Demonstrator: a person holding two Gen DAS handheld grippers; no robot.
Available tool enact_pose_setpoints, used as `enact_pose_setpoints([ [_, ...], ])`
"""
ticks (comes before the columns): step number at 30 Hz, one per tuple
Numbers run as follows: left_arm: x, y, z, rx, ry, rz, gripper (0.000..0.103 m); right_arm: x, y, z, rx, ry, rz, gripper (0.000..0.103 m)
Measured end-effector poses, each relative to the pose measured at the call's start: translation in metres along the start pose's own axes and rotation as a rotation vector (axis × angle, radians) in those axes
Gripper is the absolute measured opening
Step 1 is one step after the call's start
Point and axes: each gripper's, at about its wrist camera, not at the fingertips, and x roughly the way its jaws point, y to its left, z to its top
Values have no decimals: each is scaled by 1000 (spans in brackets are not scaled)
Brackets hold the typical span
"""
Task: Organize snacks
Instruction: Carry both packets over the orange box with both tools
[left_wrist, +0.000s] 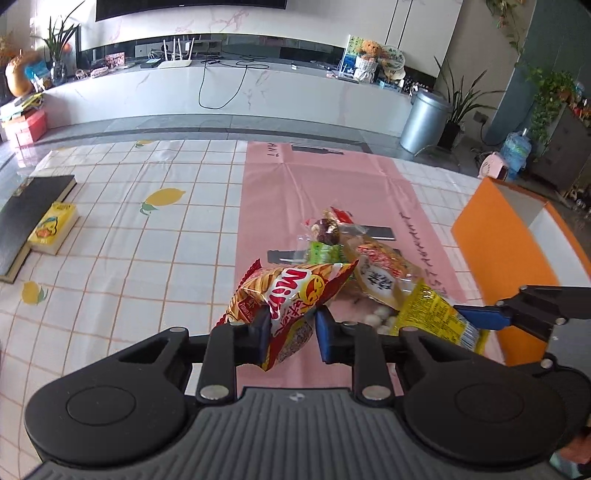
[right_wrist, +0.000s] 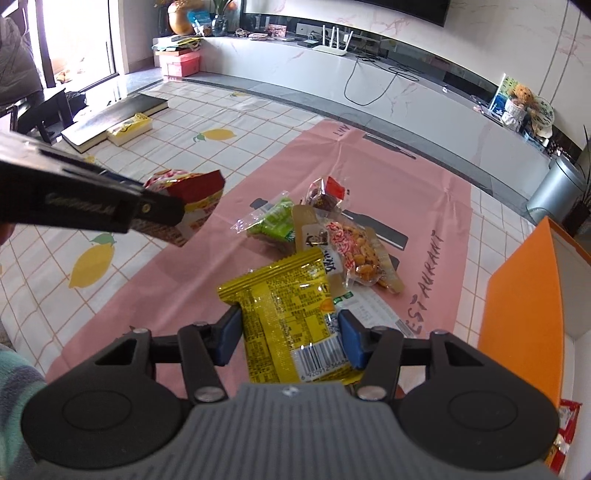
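Presently the left tongs (left_wrist: 291, 328) are closed on a red chip bag (left_wrist: 291, 295), pinching its lower part, with the bag raised off the pink mat (left_wrist: 314, 184). The right tongs (right_wrist: 290, 332) are clamped on a yellow snack packet (right_wrist: 288, 314), pads pressed against both of its sides, barcode end nearest the camera. Beyond both, a loose pile lies on the mat: a green packet (right_wrist: 273, 221), a peanut packet (right_wrist: 354, 247) and a packet of dark dried fruit (right_wrist: 325, 195). An orange box (right_wrist: 524, 295) stands open on the desk (left_wrist: 147, 240) to the right of the pile. Two books (left_wrist: 37, 229) lie far left.
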Motion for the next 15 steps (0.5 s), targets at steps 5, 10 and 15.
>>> enact_pose_setpoints([
  [5, -21, 0, -12, -63, -4, -35, 28, -18, 4, -6, 19, 1, -18, 54],
  [10, -41, -2, -23, -95, -33, -65, 27, -40, 8, -15, 18, -7, -37, 54],
  [15, -60, -8, -26, -113, -60, -83, 27, -63, -1, -19, 49, -25, -61, 54],
])
